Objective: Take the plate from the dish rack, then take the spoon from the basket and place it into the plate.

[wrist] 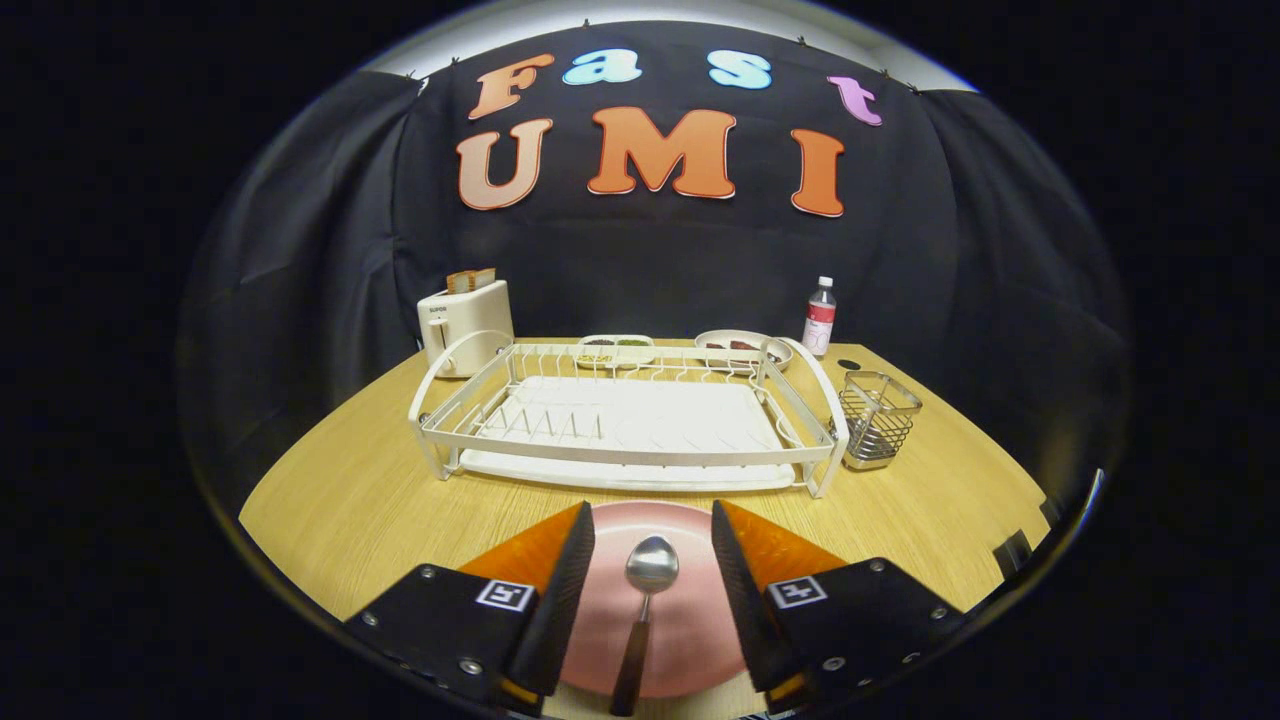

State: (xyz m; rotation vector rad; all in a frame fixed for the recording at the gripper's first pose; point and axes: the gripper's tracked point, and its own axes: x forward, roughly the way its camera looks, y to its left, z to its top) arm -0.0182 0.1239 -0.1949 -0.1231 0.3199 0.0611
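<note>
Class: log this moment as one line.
claw open, above plate | spoon on pink plate | dish rack empty

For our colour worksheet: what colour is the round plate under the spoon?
Pink, seen in the gripper view: the round plate lies between the open fingers.

Shiny metal spoon (651, 566) – matt plate (650, 610) – wood-grain table (350, 490)

toaster (466, 325) with bread slices, back left | two shallow dishes (615, 349) (742, 348) holding food, behind rack | bottle (819, 317), back right | wooden table (340, 490)
</note>
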